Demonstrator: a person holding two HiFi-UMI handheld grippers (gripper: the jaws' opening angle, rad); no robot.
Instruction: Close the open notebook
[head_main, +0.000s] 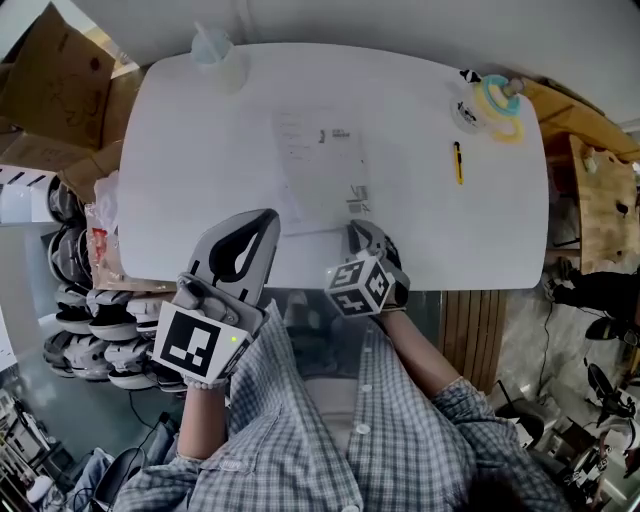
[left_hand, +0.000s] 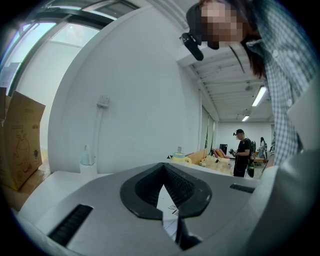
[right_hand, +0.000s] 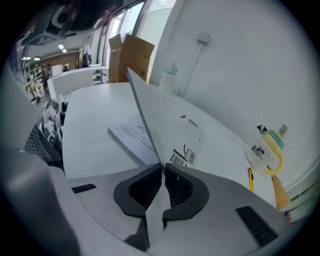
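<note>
The one notebook (head_main: 320, 165) lies mid-tabletop, just ahead of our two claws. Our right claw (right_hand: 163, 167) is pinched tight on the near edge of a single leaf (right_hand: 144, 112), which stands upright over the pages. Our left claw (left_hand: 163, 167), at 7 o'clock, has its tips together with nothing in it. Well apart sit one bottle (head_main: 212, 50) at 11 o'clock, one yellow pen (head_main: 458, 162) at 3 and one yellow-and-blue object (head_main: 492, 105) at 2. The tabletop (head_main: 180, 170) is white. Cardboard boxes (head_main: 50, 85) stand off it at 10 o'clock.

The notebook (head_main: 320, 165) is matt white paper, the table (head_main: 180, 120) smooth and matt.
</note>
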